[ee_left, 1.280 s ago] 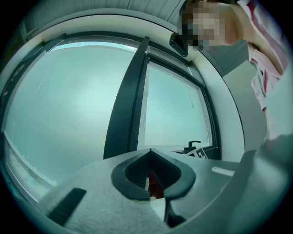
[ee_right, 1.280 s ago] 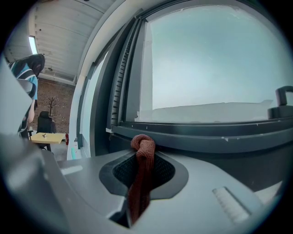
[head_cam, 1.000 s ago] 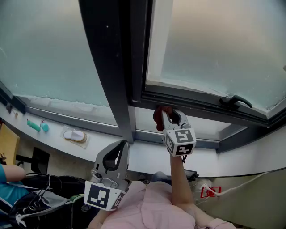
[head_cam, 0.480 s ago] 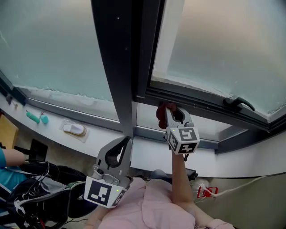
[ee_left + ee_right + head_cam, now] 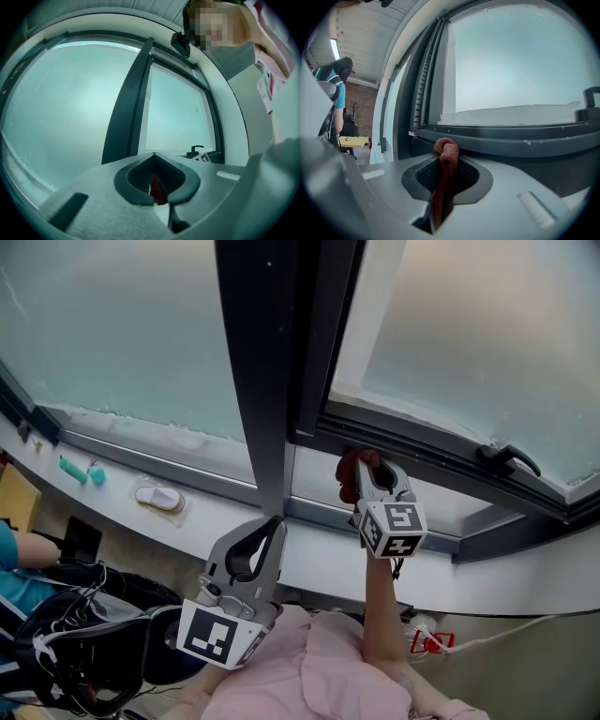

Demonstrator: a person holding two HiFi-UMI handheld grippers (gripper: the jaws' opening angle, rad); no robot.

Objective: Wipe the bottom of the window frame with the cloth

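Observation:
My right gripper (image 5: pixel 364 461) is shut on a reddish-brown cloth (image 5: pixel 348 469), whose bunched end sticks out past the fingertips. The cloth (image 5: pixel 446 151) is held up against the dark bottom rail of the window frame (image 5: pixel 427 452), close to its left corner beside the mullion. In the right gripper view the rail (image 5: pixel 511 137) runs across just beyond the right gripper (image 5: pixel 448 160). My left gripper (image 5: pixel 270 524) is lower and to the left, below the sill, shut with nothing in it. Past the left gripper (image 5: pixel 153 156), the cloth shows as a red patch.
A wide dark mullion (image 5: pixel 267 362) rises left of the open sash. A black window handle (image 5: pixel 509 457) sits on the rail to the right. The white sill (image 5: pixel 216 512) carries teal items (image 5: pixel 77 471) and a white packet (image 5: pixel 157 496). A person's teal sleeve (image 5: pixel 11 554) is at far left.
The view has drifted, so the window sits a little further right. My right gripper stays against the frame's left corner with the cloth. My left gripper has risen slightly toward the sill.

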